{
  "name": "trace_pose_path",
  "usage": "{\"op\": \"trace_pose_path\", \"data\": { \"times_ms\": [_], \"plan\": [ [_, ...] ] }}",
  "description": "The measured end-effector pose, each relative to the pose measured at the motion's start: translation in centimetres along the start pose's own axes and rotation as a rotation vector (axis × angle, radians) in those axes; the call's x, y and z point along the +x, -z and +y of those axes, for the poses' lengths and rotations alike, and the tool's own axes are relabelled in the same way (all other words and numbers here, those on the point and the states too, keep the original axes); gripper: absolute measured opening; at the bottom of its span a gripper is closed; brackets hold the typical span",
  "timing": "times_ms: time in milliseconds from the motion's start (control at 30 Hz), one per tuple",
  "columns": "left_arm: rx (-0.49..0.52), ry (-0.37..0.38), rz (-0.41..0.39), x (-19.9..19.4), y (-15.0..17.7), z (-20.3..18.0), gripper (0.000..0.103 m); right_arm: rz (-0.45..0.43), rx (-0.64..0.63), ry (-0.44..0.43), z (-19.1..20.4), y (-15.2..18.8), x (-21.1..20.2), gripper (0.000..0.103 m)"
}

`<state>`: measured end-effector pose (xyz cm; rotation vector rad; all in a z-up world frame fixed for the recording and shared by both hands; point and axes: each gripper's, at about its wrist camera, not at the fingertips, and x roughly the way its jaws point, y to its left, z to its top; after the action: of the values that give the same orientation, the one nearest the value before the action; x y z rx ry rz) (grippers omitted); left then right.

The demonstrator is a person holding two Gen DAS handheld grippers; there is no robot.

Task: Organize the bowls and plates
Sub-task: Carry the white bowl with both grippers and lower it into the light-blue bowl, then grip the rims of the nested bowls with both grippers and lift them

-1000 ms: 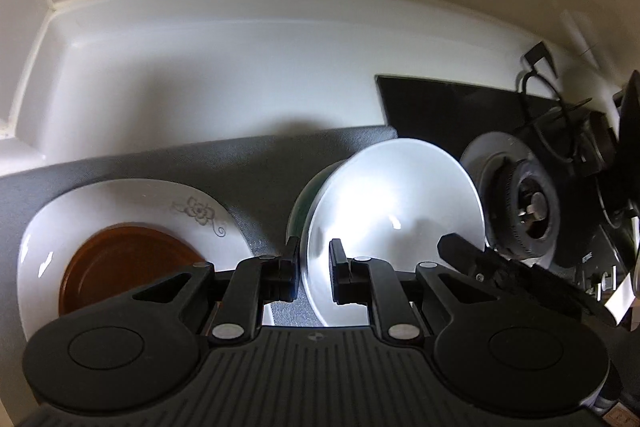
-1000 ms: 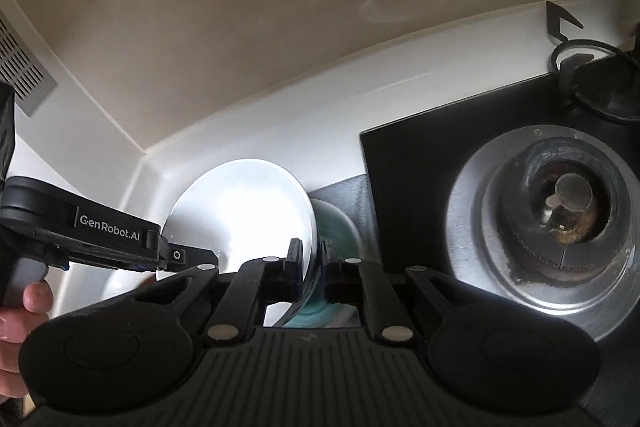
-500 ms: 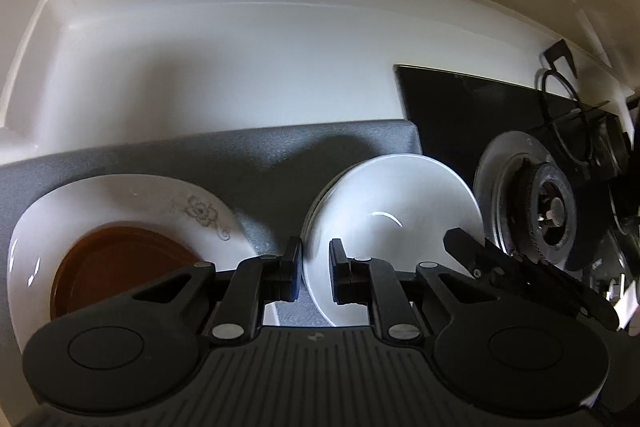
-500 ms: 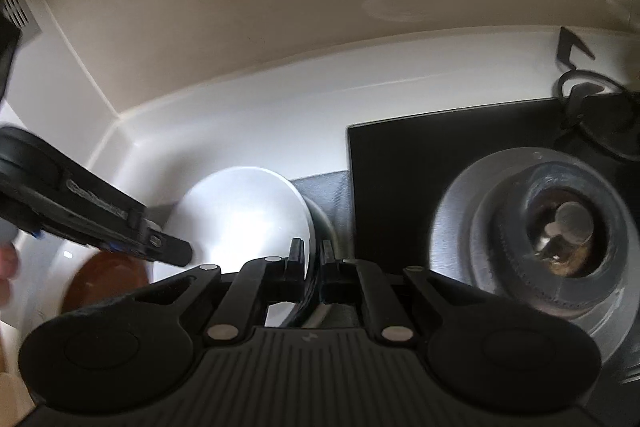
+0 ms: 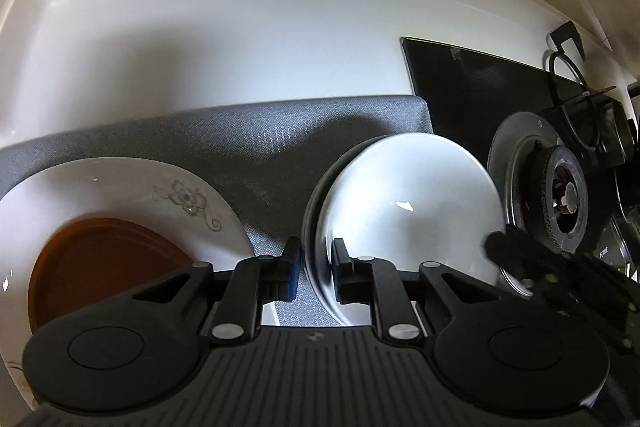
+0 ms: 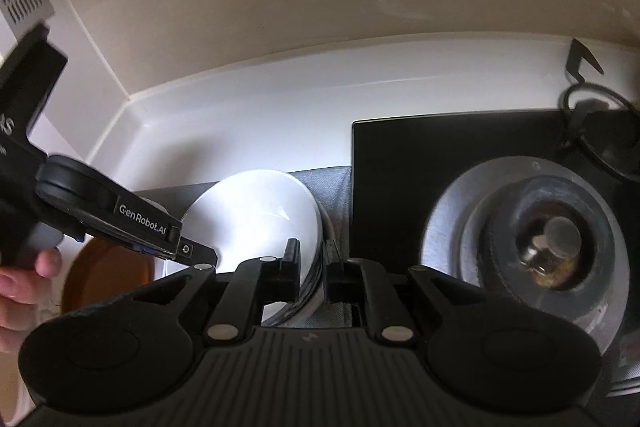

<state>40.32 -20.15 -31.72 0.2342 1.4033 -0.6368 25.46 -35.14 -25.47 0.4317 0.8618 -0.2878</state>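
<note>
A white bowl [image 5: 408, 203] sits nested in a darker bowl whose rim [image 5: 316, 187] shows at its left, on the grey mat [image 5: 248, 147]. My left gripper [image 5: 316, 263] has its jaws around the bowls' left rim, with a small gap. My right gripper [image 6: 311, 263] has its jaws around the right rim of the white bowl [image 6: 256, 215], also slightly apart. A brown plate [image 5: 100, 267] lies on a white flowered plate [image 5: 160, 183] at the left.
A black gas hob [image 6: 440, 155] with a steel burner [image 6: 552, 239] lies right of the mat. White counter and wall [image 5: 240, 47] run behind. A pan support [image 5: 576, 99] stands at the far right.
The white bowl has come down from a tilted position and now sits flat in the darker bowl on the mat. Both grippers have lowered with it and their jaws have eased apart a little.
</note>
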Motion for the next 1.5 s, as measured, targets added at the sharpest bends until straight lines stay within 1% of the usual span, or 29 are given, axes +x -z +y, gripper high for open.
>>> {"op": "trace_pose_path", "data": {
  "times_ms": [67, 133, 233, 267, 300, 367, 467, 500, 533, 567, 600, 667, 733, 833, 933, 1000, 1067, 1100, 1200, 1333, 1500],
  "plan": [
    [0.002, 0.004, 0.001, 0.1, 0.0, 0.1, 0.017, -0.01, 0.039, -0.009, -0.9, 0.1, -0.5, 0.012],
    [0.01, 0.002, -0.005, 0.1, 0.1, 0.0, 0.017, 0.0, 0.08, -0.024, -1.7, 0.3, -0.3, 0.012],
    [0.016, -0.005, 0.002, 0.5, 0.4, -0.1, 0.017, -0.007, 0.2, -0.082, -3.0, 0.6, 0.3, 0.016],
    [0.013, -0.002, 0.005, 0.6, 0.5, -0.1, 0.018, 0.009, 0.247, -0.111, -3.4, 0.6, 0.7, 0.025],
    [0.012, 0.001, 0.002, 0.7, 0.7, 0.0, 0.018, 0.025, 0.285, -0.134, -3.7, 0.7, 1.2, 0.04],
    [0.005, 0.009, 0.005, 0.7, 0.7, 0.0, 0.018, 0.041, 0.319, -0.154, -3.6, 1.0, 1.8, 0.051],
    [0.011, 0.01, 0.003, 0.7, 0.9, 0.0, 0.019, 0.063, 0.295, -0.157, -2.7, 1.7, 2.6, 0.051],
    [0.017, 0.007, 0.003, 0.7, 1.0, -0.2, 0.019, 0.065, 0.289, -0.146, -2.4, 1.9, 2.8, 0.049],
    [0.024, 0.005, 0.003, 0.6, 1.1, -0.3, 0.019, 0.057, 0.285, -0.121, -2.2, 2.0, 2.7, 0.044],
    [0.028, 0.002, 0.011, 0.6, 1.3, -0.4, 0.02, 0.051, 0.283, -0.09, -2.0, 2.1, 2.4, 0.029],
    [0.03, 0.003, 0.023, 0.6, 1.5, -0.4, 0.02, 0.046, 0.28, -0.082, -1.9, 2.3, 2.1, 0.024],
    [0.026, 0.013, 0.035, 0.5, 2.1, -0.2, 0.021, 0.044, 0.265, -0.091, -1.7, 2.7, 1.3, 0.023],
    [0.033, 0.024, 0.029, 0.6, 2.5, 0.0, 0.02, 0.057, 0.263, -0.096, -1.8, 3.0, 1.0, 0.023],
    [0.036, 0.022, 0.023, 0.7, 2.4, -0.1, 0.02, 0.062, 0.274, -0.115, -2.1, 3.1, 1.0, 0.028],
    [0.061, 0.004, 0.009, 0.7, 2.5, -0.6, 0.02, 0.086, 0.281, -0.117, -2.1, 3.0, 1.8, 0.035],
    [0.09, -0.009, -0.01, 0.9, 2.7, -1.0, 0.022, 0.096, 0.293, -0.108, -1.8, 3.2, 2.6, 0.04],
    [0.104, -0.02, -0.029, 0.9, 3.1, -1.2, 0.024, 0.089, 0.281, -0.089, -1.5, 3.5, 3.1, 0.039],
    [0.115, -0.026, -0.035, 0.9, 3.2, -1.3, 0.024, 0.085, 0.272, -0.08, -1.4, 3.6, 3.1, 0.036],
    [0.104, -0.035, -0.024, 0.7, 3.4, -1.4, 0.023, 0.1, 0.317, -0.096, -1.9, 3.8, 2.8, 0.032],
    [0.107, -0.028, -0.024, 0.3, 4.0, -1.7, 0.023, 0.095, 0.301, -0.085, -1.9, 4.0, 2.2, 0.031],
    [0.1, -0.023, -0.033, -0.9, 4.8, -2.0, 0.024, 0.084, 0.321, -0.096, -2.0, 4.3, 1.0, 0.03]
  ]
}}
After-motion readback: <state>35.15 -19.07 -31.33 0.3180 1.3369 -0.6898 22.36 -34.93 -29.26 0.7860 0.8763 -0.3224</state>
